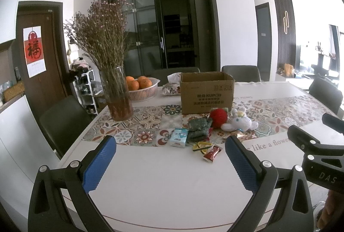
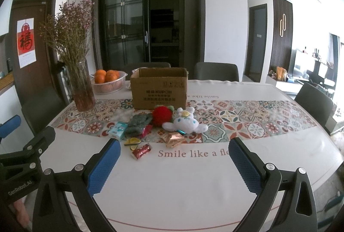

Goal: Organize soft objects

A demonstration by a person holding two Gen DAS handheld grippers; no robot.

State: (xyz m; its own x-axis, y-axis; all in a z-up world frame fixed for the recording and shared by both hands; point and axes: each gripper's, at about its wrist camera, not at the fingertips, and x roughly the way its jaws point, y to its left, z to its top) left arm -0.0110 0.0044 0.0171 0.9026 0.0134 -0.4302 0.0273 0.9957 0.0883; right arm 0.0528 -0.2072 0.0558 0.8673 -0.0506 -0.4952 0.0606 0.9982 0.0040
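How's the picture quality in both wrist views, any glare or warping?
Left wrist view: window glare washes out the right edge, and fisheye bends the table edge and door frame. Right wrist view: same blown-out right side; the cardboard box and white plush stay sharp, with dark vignette in the corners.

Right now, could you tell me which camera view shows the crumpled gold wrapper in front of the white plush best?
The right wrist view: the gold wrapper lies unobstructed. In the left wrist view, the left gripper's finger hides most of it, leaving a sliver.
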